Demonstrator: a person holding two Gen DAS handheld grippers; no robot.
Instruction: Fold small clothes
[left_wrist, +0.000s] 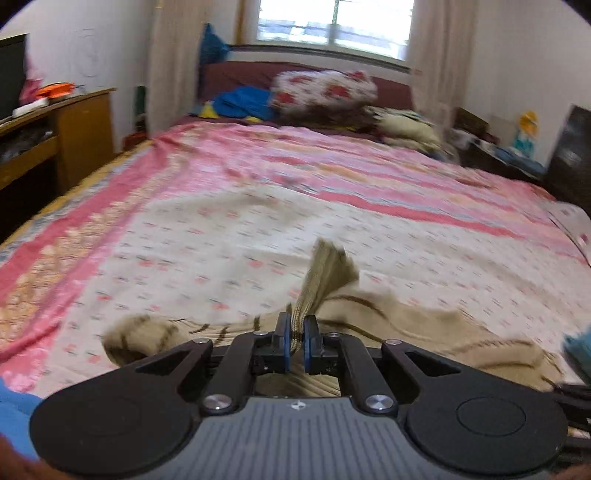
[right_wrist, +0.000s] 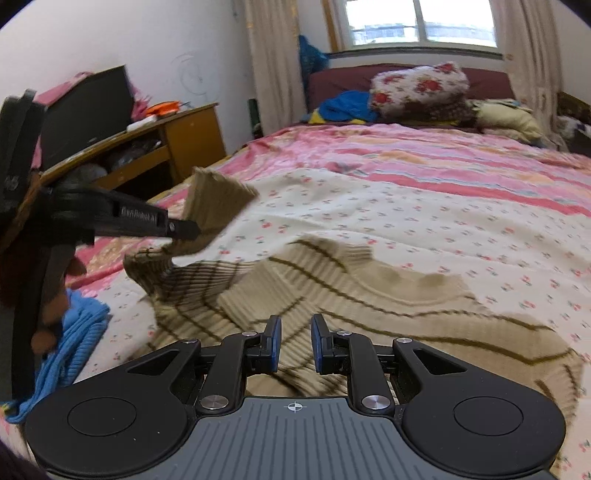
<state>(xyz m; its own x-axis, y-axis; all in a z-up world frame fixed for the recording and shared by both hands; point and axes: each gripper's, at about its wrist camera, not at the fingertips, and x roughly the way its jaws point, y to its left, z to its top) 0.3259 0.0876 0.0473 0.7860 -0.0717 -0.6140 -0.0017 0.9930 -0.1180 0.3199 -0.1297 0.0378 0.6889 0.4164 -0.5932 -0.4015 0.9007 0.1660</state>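
A beige knit sweater (right_wrist: 369, 295) with thin brown stripes lies spread on the floral bed sheet (right_wrist: 443, 221). My left gripper (left_wrist: 297, 328) is shut on the ribbed cuff of one sleeve (left_wrist: 327, 273), which stands up out of the blue pads. In the right wrist view the left gripper (right_wrist: 192, 230) holds that sleeve (right_wrist: 218, 201) lifted above the sweater's left side. My right gripper (right_wrist: 296, 328) hovers over the sweater's near part, open, with nothing between its pads.
A blue knit garment (right_wrist: 70, 339) lies at the bed's near left edge. A wooden cabinet (right_wrist: 184, 136) stands left of the bed. At the far end, under the window, sit a floral pillow (right_wrist: 417, 88) and blue clothes (right_wrist: 343, 107).
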